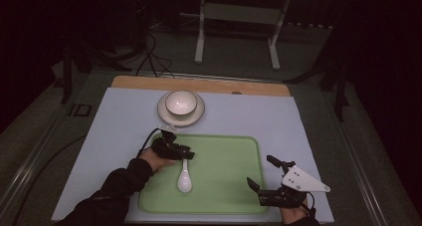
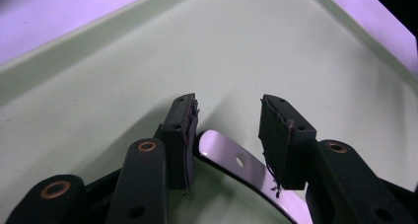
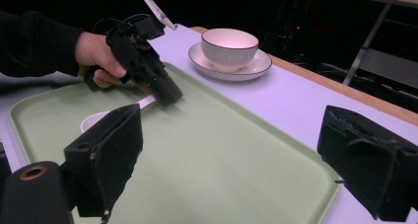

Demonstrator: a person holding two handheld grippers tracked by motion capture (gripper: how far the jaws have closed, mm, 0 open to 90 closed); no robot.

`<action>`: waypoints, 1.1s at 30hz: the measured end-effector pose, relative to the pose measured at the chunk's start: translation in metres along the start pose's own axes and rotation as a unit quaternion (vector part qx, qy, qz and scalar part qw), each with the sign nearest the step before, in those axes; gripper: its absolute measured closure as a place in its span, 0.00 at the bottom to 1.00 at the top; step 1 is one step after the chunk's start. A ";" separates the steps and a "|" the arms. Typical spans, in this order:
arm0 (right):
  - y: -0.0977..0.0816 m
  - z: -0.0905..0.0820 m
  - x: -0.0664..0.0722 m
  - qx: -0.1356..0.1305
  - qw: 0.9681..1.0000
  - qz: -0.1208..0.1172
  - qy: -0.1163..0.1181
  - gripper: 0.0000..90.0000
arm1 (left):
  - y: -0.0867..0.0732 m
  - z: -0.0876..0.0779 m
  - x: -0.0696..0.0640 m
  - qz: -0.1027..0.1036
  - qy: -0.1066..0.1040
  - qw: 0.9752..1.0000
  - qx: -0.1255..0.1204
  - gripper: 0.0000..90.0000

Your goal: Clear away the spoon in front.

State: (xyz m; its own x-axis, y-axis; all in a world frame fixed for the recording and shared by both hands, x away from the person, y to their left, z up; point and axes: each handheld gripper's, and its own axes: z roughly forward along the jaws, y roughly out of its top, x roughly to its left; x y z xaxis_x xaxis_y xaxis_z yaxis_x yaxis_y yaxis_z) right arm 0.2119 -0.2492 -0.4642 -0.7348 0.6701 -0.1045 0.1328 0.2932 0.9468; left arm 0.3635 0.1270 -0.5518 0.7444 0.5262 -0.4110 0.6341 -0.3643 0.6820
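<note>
Left gripper [image 2: 226, 120] is down over the handle of a white ceramic soup spoon [image 1: 184, 178]; jaws partly open, handle [image 2: 236, 160] lying between them with daylight on both sides, so the pads aren't pressing it and nothing is gripped. Spoon rests flat on a pale green rectangular plastic tray [image 1: 224, 186], in the tray's left half, bowl end toward the person, handle running up under the left gripper [image 1: 171, 149]. In the right gripper view the same gripper [image 3: 143, 61] sits tilted down onto the handle, hand [image 3: 96, 54] wrapped round its body, dark sleeve behind. Right gripper [image 1: 261, 173] hovers at the tray's right edge, well apart from the spoon, jaws wide open and empty; its own view shows just tray surface [image 3: 222, 150] between the pads. Beyond the tray's far-left corner: a white ceramic bowl with a dark rim [image 1: 180, 102] upright on a white saucer [image 1: 198, 116], near the left gripper but not touching it. Tray and saucer sit on a light blue mat [image 1: 283, 121] covering the counter, wooden edge [image 1: 199, 82] showing at the far side.
</note>
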 end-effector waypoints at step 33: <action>0.000 0.001 0.001 -0.002 1.000 0.002 -0.006 0.11 | 0.025 -0.068 -0.064 0.116 0.011 0.989 -0.086 0.04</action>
State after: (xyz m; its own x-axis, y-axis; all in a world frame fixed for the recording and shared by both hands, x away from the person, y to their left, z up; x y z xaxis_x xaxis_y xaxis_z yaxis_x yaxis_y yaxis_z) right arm 0.2117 -0.2481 -0.4640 -0.7269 0.6789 -0.1039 0.1335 0.2881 0.9483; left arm 0.3175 0.1361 -0.4672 0.8597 0.4611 -0.2197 0.4006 -0.3420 0.8500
